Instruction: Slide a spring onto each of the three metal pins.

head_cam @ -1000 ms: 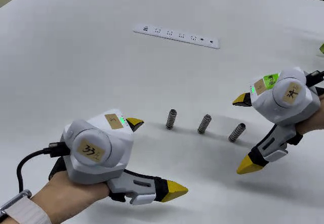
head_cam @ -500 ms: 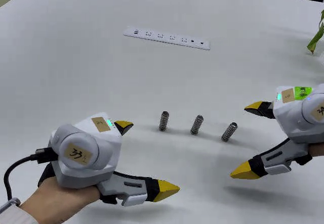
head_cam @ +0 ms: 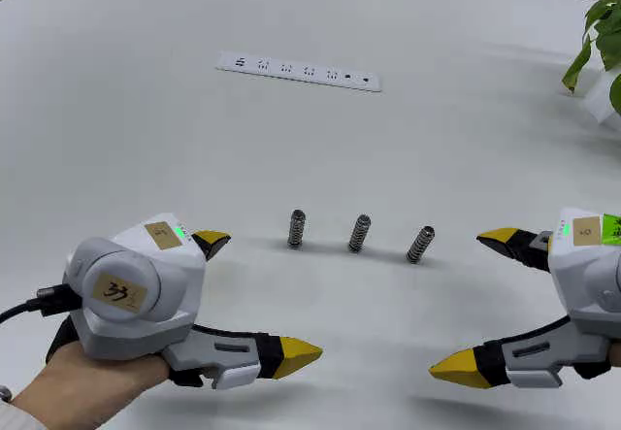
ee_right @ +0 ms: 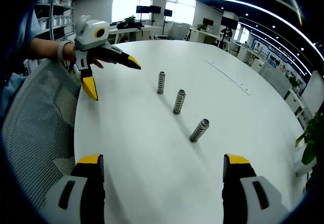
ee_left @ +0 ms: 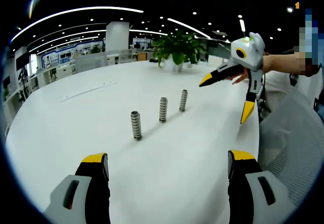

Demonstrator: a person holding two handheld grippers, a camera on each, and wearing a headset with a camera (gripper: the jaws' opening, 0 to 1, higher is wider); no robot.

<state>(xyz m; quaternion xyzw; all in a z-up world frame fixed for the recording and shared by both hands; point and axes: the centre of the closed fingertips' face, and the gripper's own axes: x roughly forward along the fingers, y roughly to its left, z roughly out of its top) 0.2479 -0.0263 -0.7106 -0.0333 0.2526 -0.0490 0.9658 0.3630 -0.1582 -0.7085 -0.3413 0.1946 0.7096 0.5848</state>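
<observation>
Three coil springs stand in a row on the white table, each on a pin: the left spring [head_cam: 297, 228], the middle spring [head_cam: 360, 233] and the right spring [head_cam: 420, 244], which leans a little. My left gripper [head_cam: 260, 297] hovers open to the left of the row and holds nothing. At the right, my right gripper [head_cam: 473, 304] is also open and empty, apart from the springs. In the left gripper view the springs [ee_left: 163, 109] lie ahead of the open left gripper [ee_left: 167, 158]. The right gripper [ee_right: 162, 159] faces the same row [ee_right: 178, 101].
A white power strip [head_cam: 298, 71] lies further back on the table. A green plant [head_cam: 602, 47] stands at the far right edge. A mesh chair [ee_right: 35, 133] sits beside the table's near edge.
The head camera has shifted. The right gripper has drawn back to the right and down, away from the right spring. The left gripper has backed off slightly. The springs have not moved.
</observation>
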